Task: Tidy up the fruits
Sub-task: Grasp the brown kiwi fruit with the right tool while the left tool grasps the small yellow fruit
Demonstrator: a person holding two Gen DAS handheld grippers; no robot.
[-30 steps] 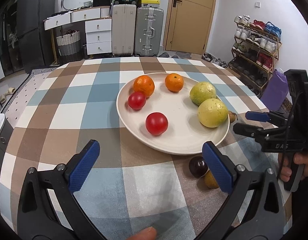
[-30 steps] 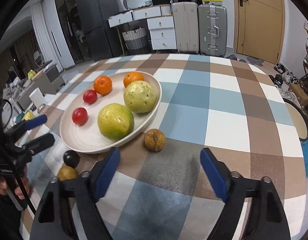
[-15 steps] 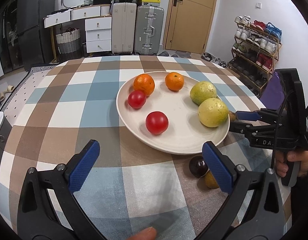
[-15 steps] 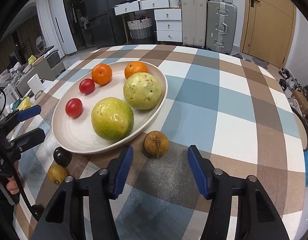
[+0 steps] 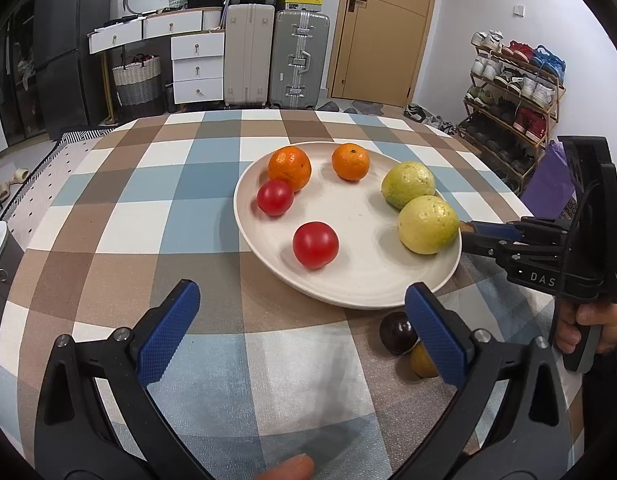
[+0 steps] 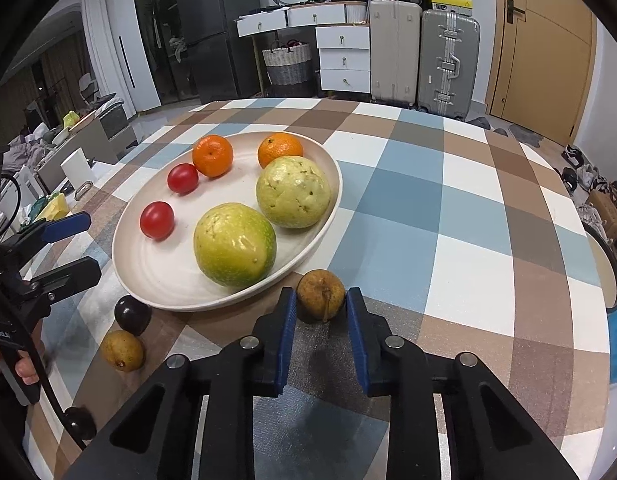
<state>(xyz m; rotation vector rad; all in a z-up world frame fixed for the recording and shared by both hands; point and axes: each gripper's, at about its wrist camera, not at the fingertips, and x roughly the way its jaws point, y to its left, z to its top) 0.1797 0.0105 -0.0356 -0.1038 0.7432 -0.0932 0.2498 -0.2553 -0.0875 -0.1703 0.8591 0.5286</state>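
Note:
A white plate (image 5: 360, 280) (image 6: 148, 264) on the checked tablecloth holds two oranges (image 5: 289, 167), two red tomatoes (image 5: 315, 244) and two yellow-green guavas (image 6: 234, 244). A small brown fruit (image 6: 320, 294) lies on the cloth by the plate's rim. My right gripper (image 6: 321, 312) has its blue pads on either side of this fruit, narrowed close to it; contact is unclear. A dark plum (image 5: 396, 333) (image 6: 131, 314) and another small brown fruit (image 6: 121, 350) lie by the plate's near rim. My left gripper (image 5: 300, 336) is open and empty, low over the cloth.
The table edge curves round on all sides. Suitcases (image 5: 298, 60), white drawers (image 5: 196, 68) and a door stand behind the table. A shoe rack (image 5: 508, 92) stands to the right.
My right gripper has moved forward to the small brown fruit and its jaws have narrowed around it. My left gripper has stayed where it was, open.

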